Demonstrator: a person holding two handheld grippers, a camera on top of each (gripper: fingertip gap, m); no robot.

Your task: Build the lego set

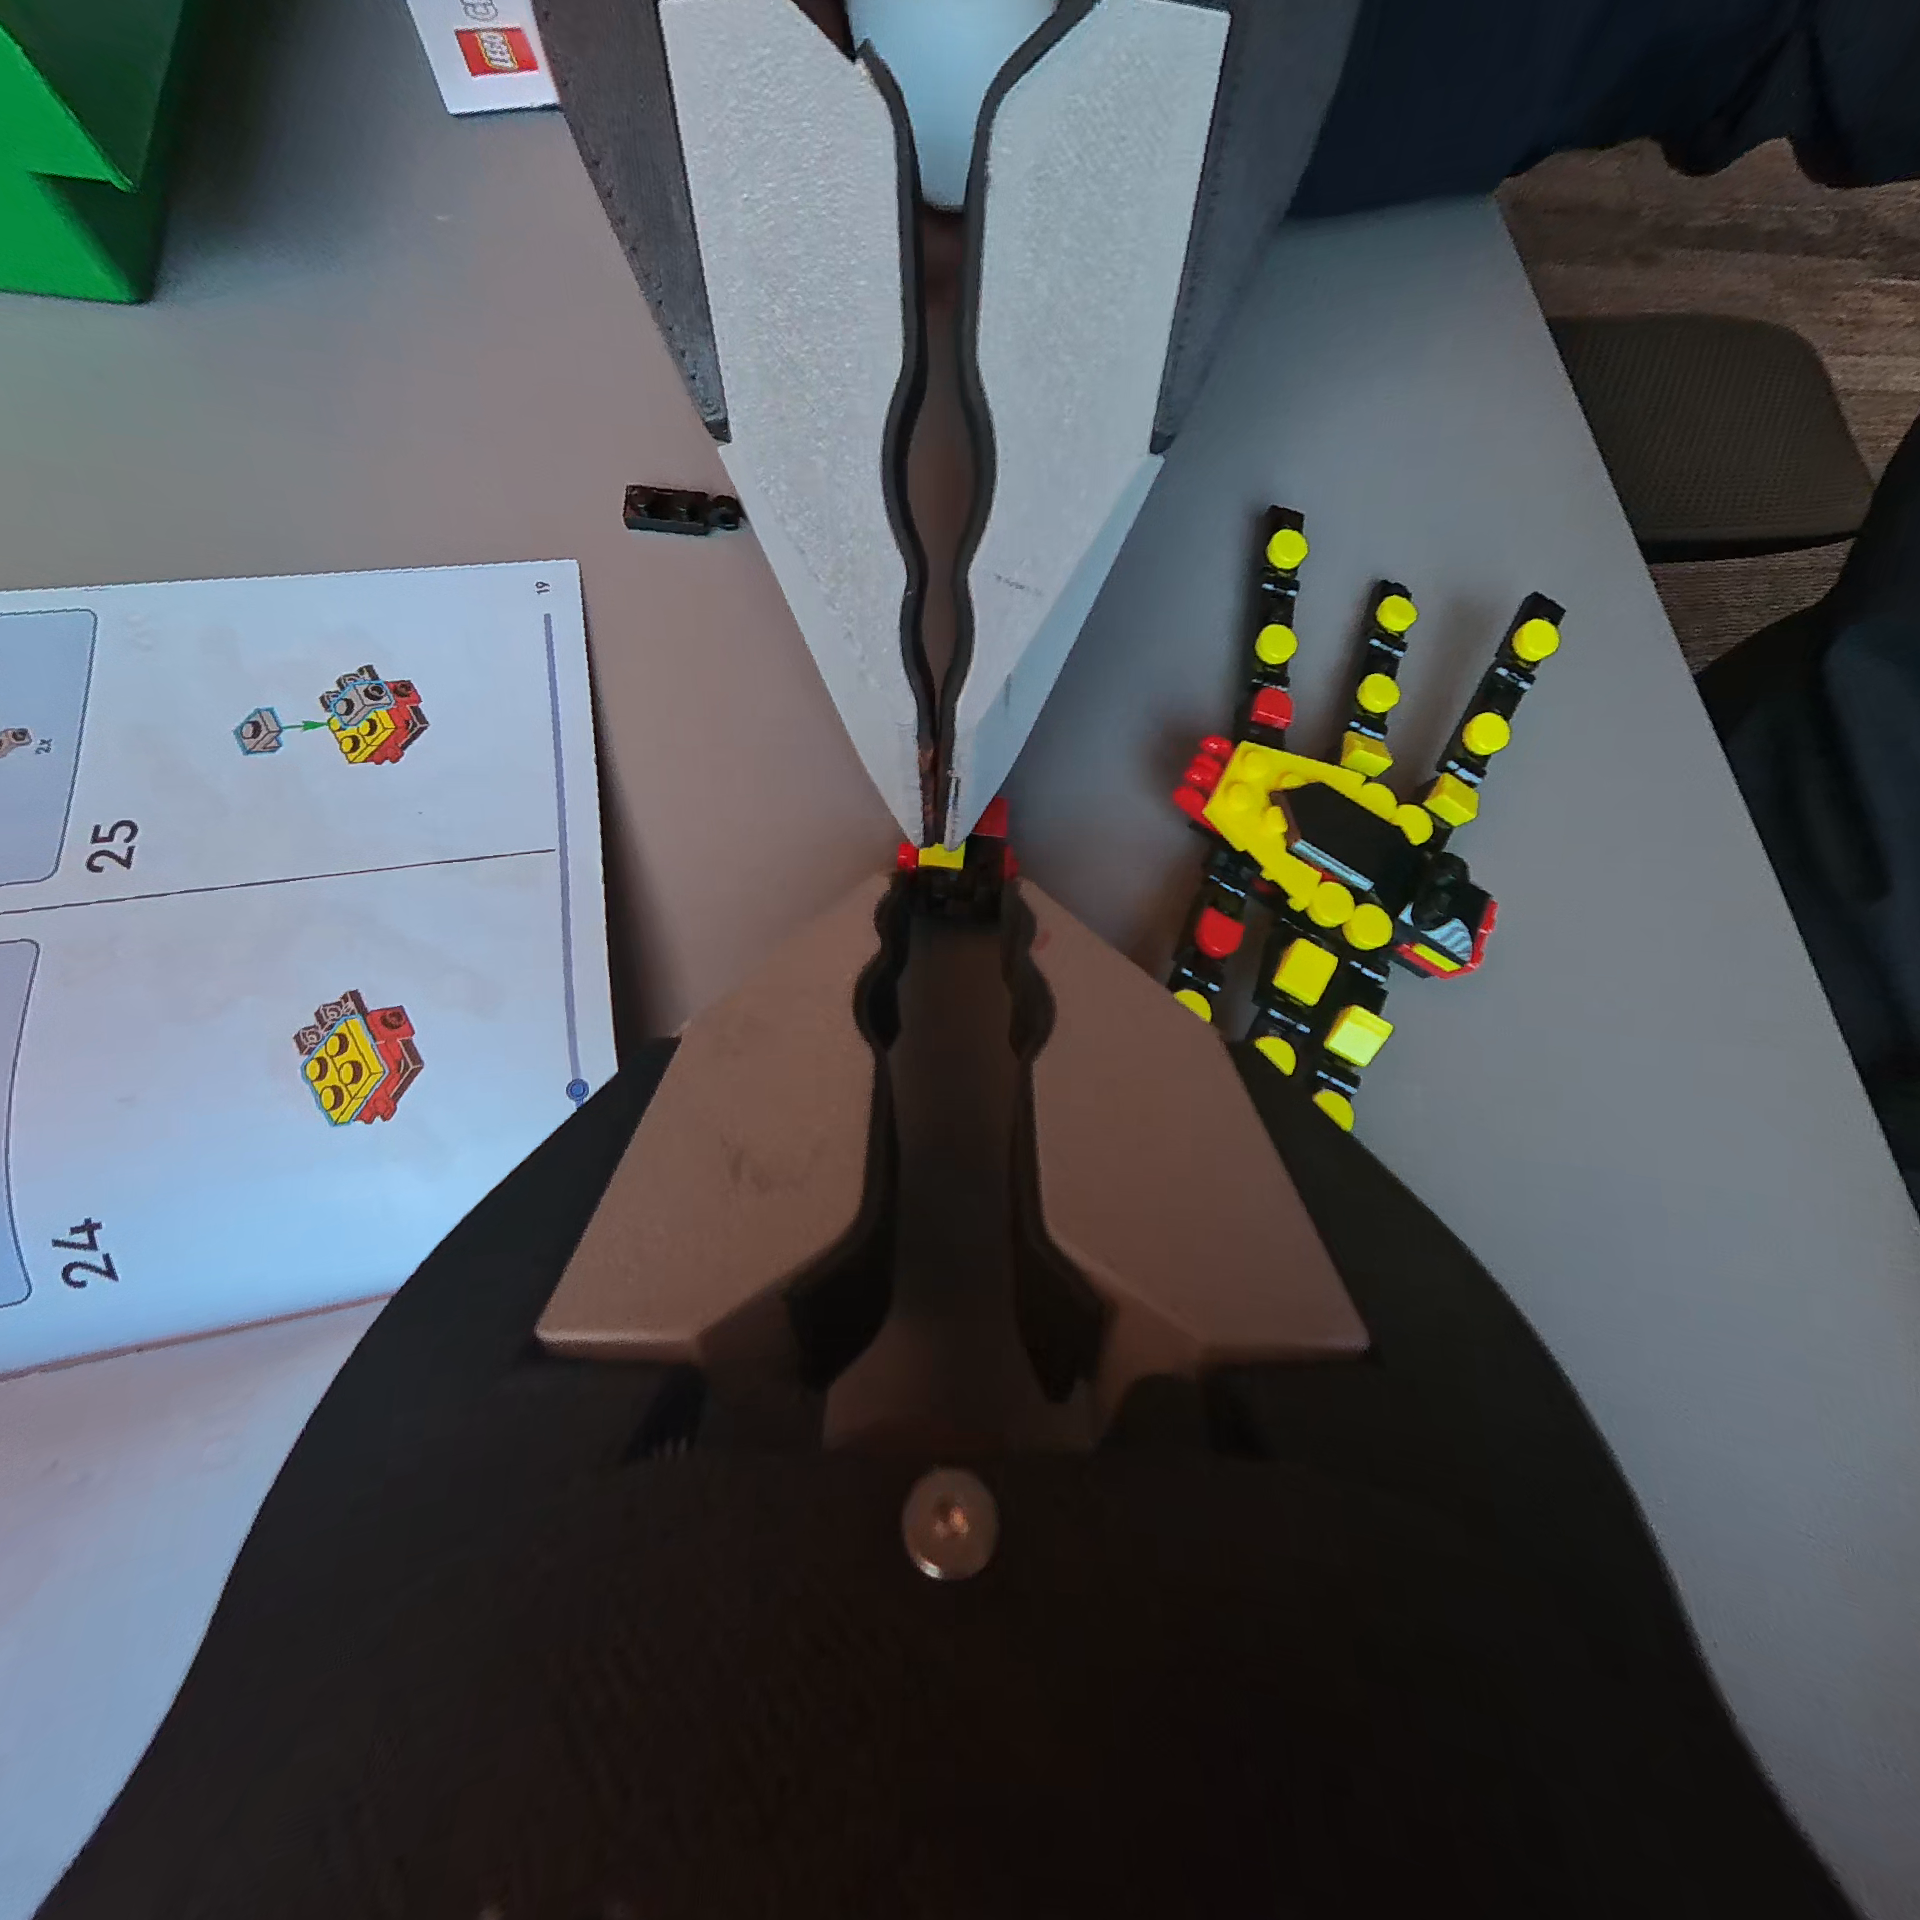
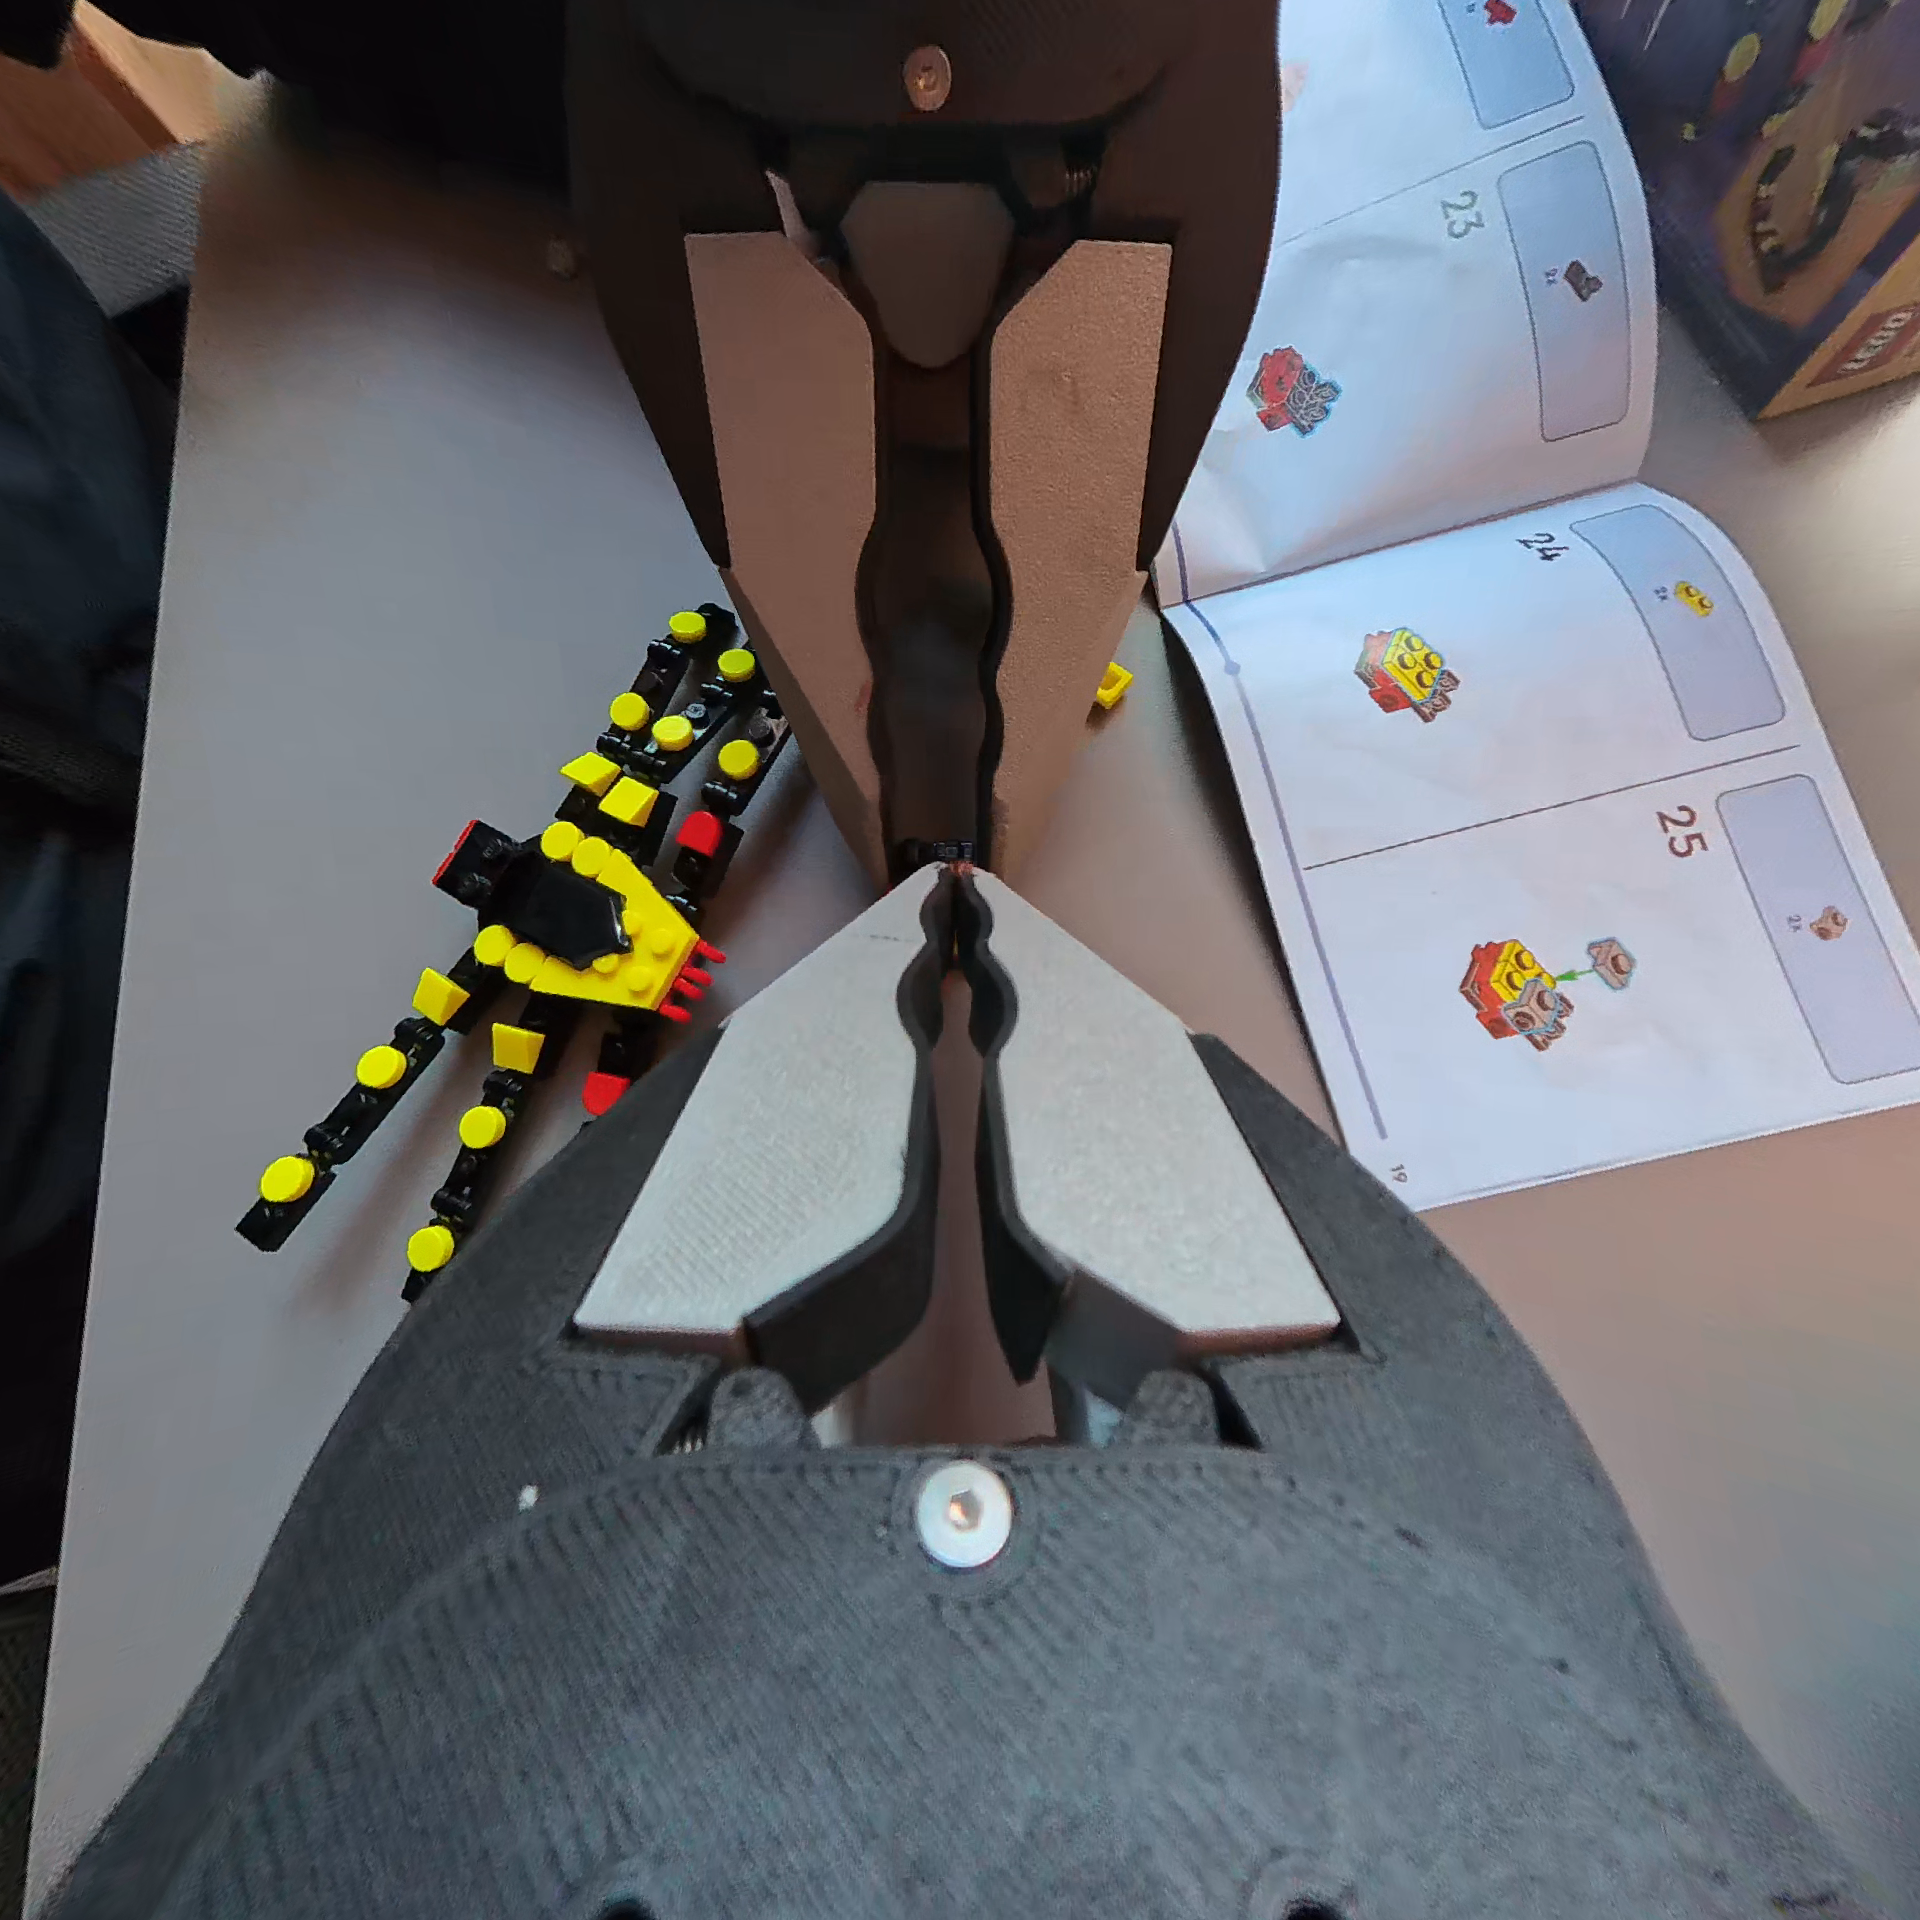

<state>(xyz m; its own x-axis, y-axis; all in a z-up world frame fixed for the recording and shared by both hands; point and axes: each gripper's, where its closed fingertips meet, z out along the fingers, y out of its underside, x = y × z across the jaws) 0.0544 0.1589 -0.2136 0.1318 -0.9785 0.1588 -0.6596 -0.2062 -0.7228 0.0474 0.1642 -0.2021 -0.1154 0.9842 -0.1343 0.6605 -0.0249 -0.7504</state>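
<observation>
**Two grippers meet tip to tip over a small brick cluster**

In the left wrist view, the left gripper [image 1: 951,883] fills the lower middle of the frame, its brown fingers clamped on a small red, yellow and black brick cluster [image 1: 954,857] at frame centre. Touching that cluster from above, the grey-fingered right gripper [image 1: 943,821] has its tips pressed together on a thin dark piece too small to identify.

The right wrist view shows the same meeting reversed: the right gripper [image 2: 951,883] at lower centre, the left gripper [image 2: 940,847] reaching down from the top.

Just right of centre in the left view, the black-and-yellow lego model [image 1: 1340,831] lies flat on the grey table [image 1: 1558,1299]. At centre left lies the open instruction booklet [image 1: 312,935], and beyond it a loose dark piece [image 1: 681,509]. A green box [image 1: 78,145] sits at the upper left corner.
</observation>
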